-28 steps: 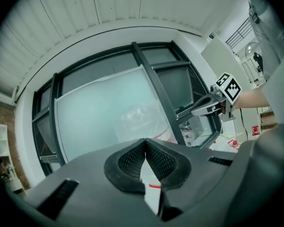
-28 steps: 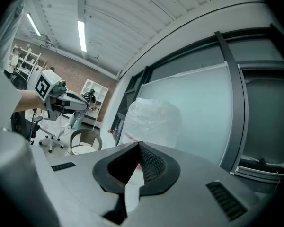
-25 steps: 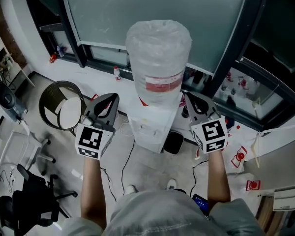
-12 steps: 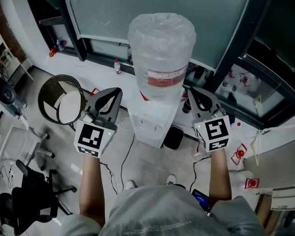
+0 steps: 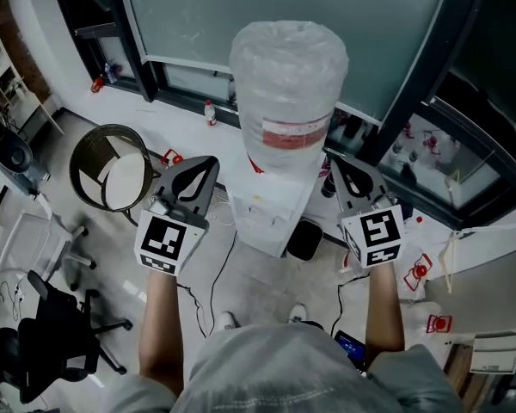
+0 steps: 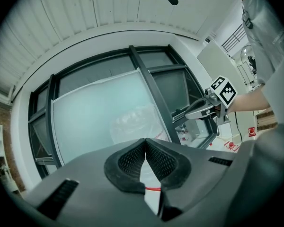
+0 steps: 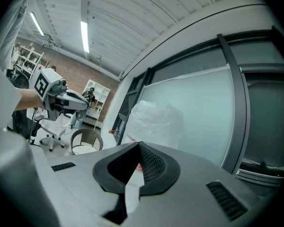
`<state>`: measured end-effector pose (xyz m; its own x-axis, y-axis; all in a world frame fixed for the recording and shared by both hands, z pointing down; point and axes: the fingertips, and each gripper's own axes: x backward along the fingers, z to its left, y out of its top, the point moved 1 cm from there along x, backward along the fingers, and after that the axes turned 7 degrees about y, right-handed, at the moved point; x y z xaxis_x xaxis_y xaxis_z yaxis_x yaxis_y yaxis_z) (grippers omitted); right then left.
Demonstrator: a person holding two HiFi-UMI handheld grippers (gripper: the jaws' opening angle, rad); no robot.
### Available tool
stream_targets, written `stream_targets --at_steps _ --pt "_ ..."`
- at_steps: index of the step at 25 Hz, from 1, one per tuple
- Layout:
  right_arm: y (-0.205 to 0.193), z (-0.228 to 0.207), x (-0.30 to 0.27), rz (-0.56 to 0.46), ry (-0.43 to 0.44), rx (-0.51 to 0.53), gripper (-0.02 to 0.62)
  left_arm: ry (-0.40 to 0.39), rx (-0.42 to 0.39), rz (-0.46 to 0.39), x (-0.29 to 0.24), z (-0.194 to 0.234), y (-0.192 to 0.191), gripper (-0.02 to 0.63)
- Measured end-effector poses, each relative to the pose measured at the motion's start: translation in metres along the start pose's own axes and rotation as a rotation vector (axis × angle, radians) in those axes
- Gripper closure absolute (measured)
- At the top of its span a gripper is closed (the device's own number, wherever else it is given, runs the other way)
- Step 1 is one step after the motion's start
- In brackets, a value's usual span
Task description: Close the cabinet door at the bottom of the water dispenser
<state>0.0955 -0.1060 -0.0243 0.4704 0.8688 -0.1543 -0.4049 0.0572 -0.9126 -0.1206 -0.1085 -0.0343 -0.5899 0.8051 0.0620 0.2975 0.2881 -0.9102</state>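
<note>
The white water dispenser (image 5: 269,216) stands in the middle of the head view, topped by a big bottle (image 5: 288,80) wrapped in clear plastic. Its bottom cabinet door is hidden from above. My left gripper (image 5: 209,164) hangs level just left of the dispenser, and my right gripper (image 5: 334,165) just right of it. Neither touches it. In the left gripper view the pads (image 6: 132,159) meet with nothing between them, and the bottle (image 6: 132,124) shows beyond. The right gripper's pads (image 7: 151,163) also meet on nothing, with the bottle (image 7: 156,122) ahead.
A round wicker basket (image 5: 88,157) stands on the floor at the left, office chairs (image 5: 56,334) nearer me. A dark object (image 5: 303,243) sits at the dispenser's right foot. A cable (image 5: 213,282) runs across the floor. Dark window frames (image 5: 413,84) stand behind.
Both grippers hold about the same places beside the dispenser. The head view has shifted slightly, so everything sits a little higher and further right.
</note>
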Motion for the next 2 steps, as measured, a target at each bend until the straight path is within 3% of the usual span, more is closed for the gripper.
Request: stream_targets --at_steps 2 --pt "-0.0002 0.0002 0.0011 -0.001 0.002 -0.002 0.569 0.001 0.001 0.003 0.0009 -0.0013 -0.0006 0.586"
